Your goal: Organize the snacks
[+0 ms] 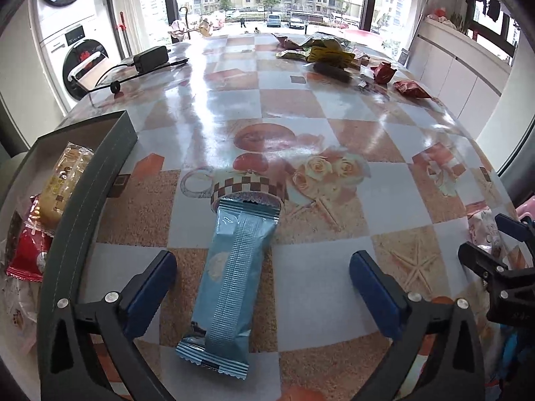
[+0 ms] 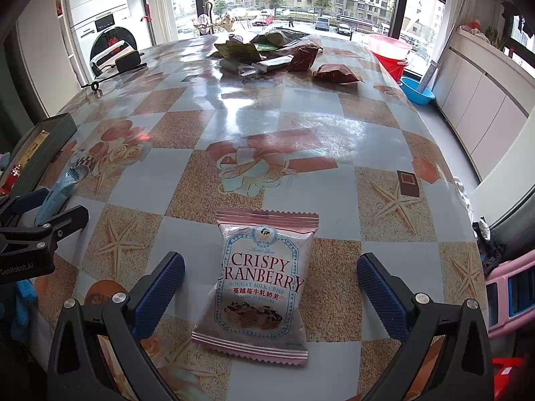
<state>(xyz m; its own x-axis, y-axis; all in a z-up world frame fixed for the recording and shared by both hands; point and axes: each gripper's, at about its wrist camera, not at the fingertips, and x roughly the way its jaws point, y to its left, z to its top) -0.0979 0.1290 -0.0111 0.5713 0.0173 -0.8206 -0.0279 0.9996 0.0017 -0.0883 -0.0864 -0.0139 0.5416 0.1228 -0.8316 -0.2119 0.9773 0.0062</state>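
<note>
A light blue snack packet (image 1: 230,284) lies lengthwise on the patterned table (image 1: 301,107), between the fingers of my left gripper (image 1: 263,260). The jaws stand wide and the pads do not touch it. To its left is a dark grey box (image 1: 87,200) holding a yellow packet (image 1: 63,183) and a red packet (image 1: 28,254). A pink "Crispy Cranberry" packet (image 2: 260,284) lies flat between the fingers of my right gripper (image 2: 271,260), which is open with its pads clear of the wrapper. Several more snacks form a pile (image 2: 267,53) at the table's far end.
A black power adapter (image 1: 150,56) with its cable lies at the far left of the table. A washing machine (image 1: 80,60) stands beyond it. A red bucket (image 2: 389,50) and a blue basin (image 2: 418,90) sit on the floor at the right, and a pink stool (image 2: 511,287) is near the table's right edge.
</note>
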